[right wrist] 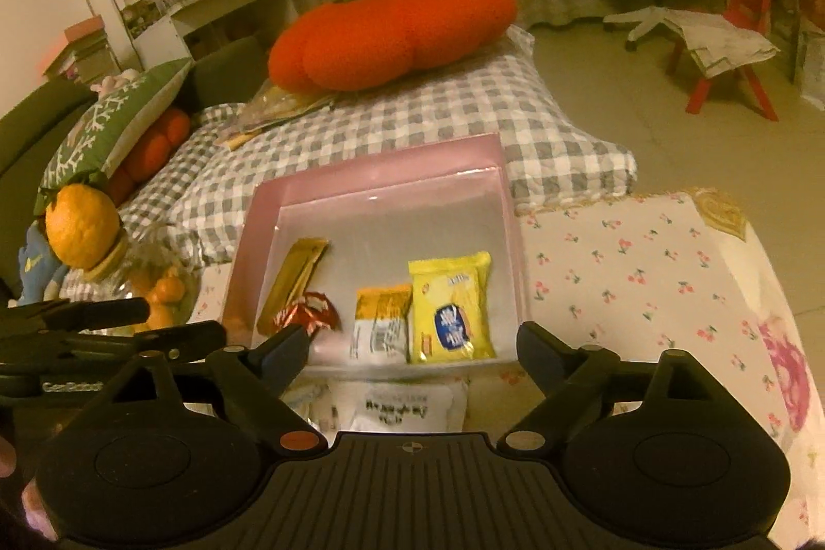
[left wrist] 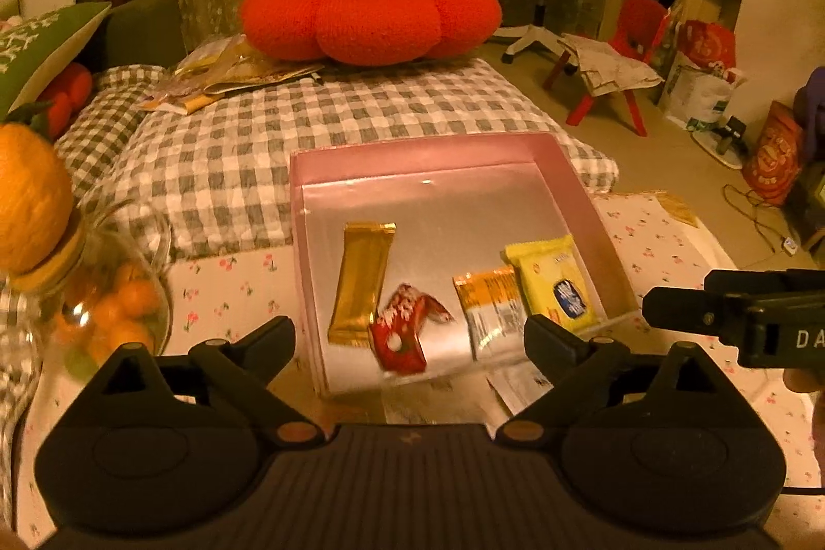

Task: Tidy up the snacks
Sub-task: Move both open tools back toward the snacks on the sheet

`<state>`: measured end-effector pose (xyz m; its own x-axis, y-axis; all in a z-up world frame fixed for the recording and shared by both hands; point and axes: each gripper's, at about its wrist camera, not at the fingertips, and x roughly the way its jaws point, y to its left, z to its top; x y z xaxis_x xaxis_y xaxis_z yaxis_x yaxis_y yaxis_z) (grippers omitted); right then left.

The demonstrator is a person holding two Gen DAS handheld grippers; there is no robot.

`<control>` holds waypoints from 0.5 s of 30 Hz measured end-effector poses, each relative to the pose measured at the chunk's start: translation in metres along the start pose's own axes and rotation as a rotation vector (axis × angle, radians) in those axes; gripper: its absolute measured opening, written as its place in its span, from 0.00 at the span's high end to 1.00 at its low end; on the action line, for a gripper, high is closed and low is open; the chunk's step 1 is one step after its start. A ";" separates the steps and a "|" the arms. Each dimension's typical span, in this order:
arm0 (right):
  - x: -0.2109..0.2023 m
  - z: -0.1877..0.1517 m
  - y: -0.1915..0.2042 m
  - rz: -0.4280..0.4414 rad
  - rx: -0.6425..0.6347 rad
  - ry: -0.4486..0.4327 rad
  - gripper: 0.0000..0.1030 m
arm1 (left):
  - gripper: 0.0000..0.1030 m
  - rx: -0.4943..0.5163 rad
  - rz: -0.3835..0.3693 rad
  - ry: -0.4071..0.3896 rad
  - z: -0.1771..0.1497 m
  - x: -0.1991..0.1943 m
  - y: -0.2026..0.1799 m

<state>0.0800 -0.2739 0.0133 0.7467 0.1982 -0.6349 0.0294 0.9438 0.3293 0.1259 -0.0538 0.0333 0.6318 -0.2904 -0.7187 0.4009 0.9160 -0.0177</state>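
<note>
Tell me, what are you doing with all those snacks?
A person is sorting snacks into a pink box on the flowery tablecloth. Four lie inside: a gold bar, a red candy, an orange packet and a yellow packet. The left gripper and right gripper are both open and empty, near the box's front edge.

Pink box (left wrist: 562,168) with pale silvery floor, gold bar wrapper (left wrist: 361,282), red-and-white wrapper (left wrist: 402,333), orange-and-white packet (left wrist: 490,318), yellow packet (left wrist: 557,282) with blue badge, grey-white checked blanket (left wrist: 319,127), orange-red cushion (left wrist: 371,14) topped green, cherry-print cloth (right wrist: 644,271) at right
</note>
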 end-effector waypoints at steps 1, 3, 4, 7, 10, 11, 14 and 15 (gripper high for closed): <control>-0.003 -0.002 0.000 -0.001 -0.003 0.000 0.12 | 0.08 -0.007 -0.001 0.000 -0.003 -0.003 0.000; -0.009 -0.007 -0.001 -0.006 -0.010 0.002 0.12 | 0.07 -0.014 -0.001 -0.004 -0.009 -0.010 0.000; -0.011 -0.009 -0.001 -0.007 -0.014 0.004 0.12 | 0.07 -0.015 0.002 -0.007 -0.012 -0.013 0.000; -0.020 -0.016 0.001 -0.006 -0.031 0.006 0.12 | 0.04 -0.028 -0.002 -0.018 -0.021 -0.023 -0.001; -0.029 -0.023 0.003 -0.005 -0.045 0.007 0.11 | 0.04 -0.046 -0.007 -0.010 -0.032 -0.029 -0.002; -0.031 -0.026 0.004 -0.003 -0.047 0.008 0.11 | 0.04 -0.052 -0.008 -0.006 -0.035 -0.031 -0.002; -0.038 -0.033 0.006 0.002 -0.055 0.010 0.11 | 0.04 -0.065 -0.004 0.007 -0.044 -0.036 -0.003; -0.040 -0.035 0.006 -0.001 -0.061 0.010 0.11 | 0.04 -0.071 -0.004 0.009 -0.047 -0.037 -0.002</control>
<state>0.0270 -0.2667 0.0165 0.7402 0.1996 -0.6421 -0.0105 0.9582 0.2858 0.0698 -0.0320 0.0272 0.6243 -0.2923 -0.7244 0.3553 0.9321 -0.0699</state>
